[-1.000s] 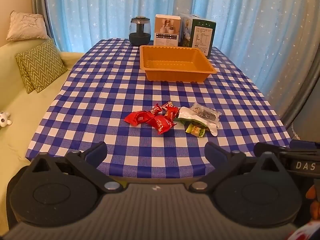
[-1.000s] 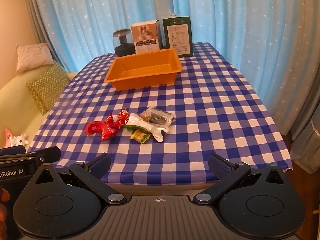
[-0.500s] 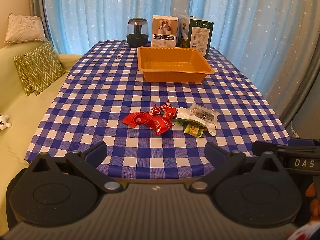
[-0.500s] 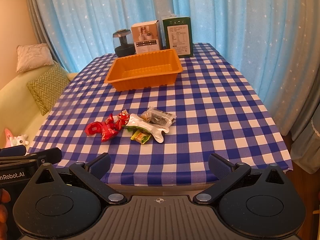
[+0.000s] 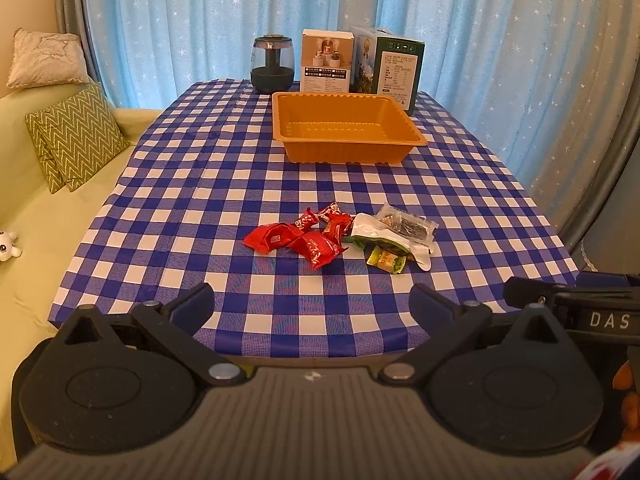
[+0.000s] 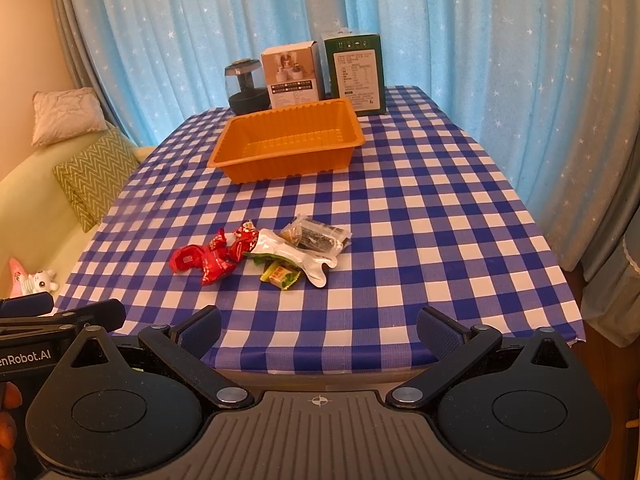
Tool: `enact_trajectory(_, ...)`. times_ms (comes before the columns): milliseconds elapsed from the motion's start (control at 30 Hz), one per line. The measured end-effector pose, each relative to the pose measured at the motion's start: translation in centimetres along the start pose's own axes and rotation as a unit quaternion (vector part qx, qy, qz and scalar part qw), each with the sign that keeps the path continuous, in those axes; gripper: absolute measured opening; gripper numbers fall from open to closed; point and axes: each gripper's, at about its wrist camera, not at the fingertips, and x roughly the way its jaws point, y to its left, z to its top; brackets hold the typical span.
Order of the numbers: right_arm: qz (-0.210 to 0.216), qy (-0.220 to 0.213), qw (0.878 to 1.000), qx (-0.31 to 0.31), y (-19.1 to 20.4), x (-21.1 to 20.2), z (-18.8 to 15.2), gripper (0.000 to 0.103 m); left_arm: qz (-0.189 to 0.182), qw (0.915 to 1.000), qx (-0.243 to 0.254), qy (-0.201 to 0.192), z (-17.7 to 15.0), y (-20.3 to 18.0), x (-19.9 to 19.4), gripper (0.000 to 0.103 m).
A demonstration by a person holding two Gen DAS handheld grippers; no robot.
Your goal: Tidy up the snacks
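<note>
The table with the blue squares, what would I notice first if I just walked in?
Probably the little heap of shiny red candy wrappers in the middle of the blue-and-white checked tablecloth, with a white-and-green snack pouch touching it. Farther back sits an empty orange plastic tray, with a dark round jar and two cardboard boxes behind it by the blue starry curtain.

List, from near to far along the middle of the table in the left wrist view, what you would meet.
Left gripper → red wrappers → orange tray → white box at the far edge → blue curtain.
</note>
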Motion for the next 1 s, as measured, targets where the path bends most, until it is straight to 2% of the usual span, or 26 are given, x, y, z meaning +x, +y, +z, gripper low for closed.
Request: enact_trajectory(1000, 0.000, 0.002, 1.000, 0.000, -0.10, 0.19, 0.08, 0.103, -0.002, 1.0000, 0.001, -0.001, 0.12, -0.37, 0.24, 0.103)
